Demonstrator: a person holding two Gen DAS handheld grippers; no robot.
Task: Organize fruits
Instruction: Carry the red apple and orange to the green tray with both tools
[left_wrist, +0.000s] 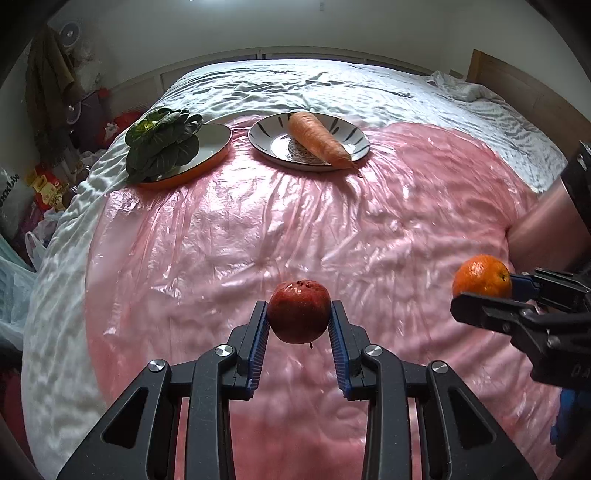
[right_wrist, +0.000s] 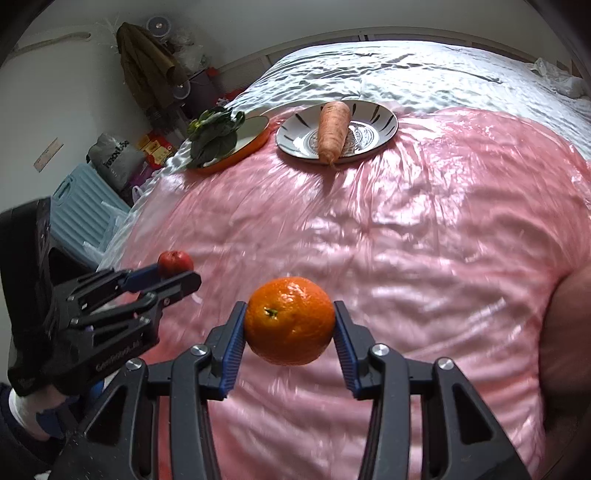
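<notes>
My left gripper (left_wrist: 298, 314) is shut on a dark red apple (left_wrist: 298, 315), held clear above the pink plastic sheet (left_wrist: 295, 229). My right gripper (right_wrist: 290, 321) is shut on an orange (right_wrist: 290, 320), also lifted off the sheet. In the left wrist view the orange (left_wrist: 482, 276) and right gripper (left_wrist: 487, 291) show at the right edge. In the right wrist view the apple (right_wrist: 175, 262) and left gripper (right_wrist: 173, 275) show at the left. Far ahead, a carrot (left_wrist: 317, 139) lies on a striped white plate (left_wrist: 351, 129), and leafy greens (left_wrist: 162, 142) lie on an orange-rimmed dish (left_wrist: 216, 140).
The pink sheet covers a bed with a white quilt (left_wrist: 332, 85). Bags, boxes and a blue crate (right_wrist: 85, 214) crowd the floor left of the bed. A brown coat (right_wrist: 144, 62) hangs on the wall. A person's arm (left_wrist: 546, 221) is at the right.
</notes>
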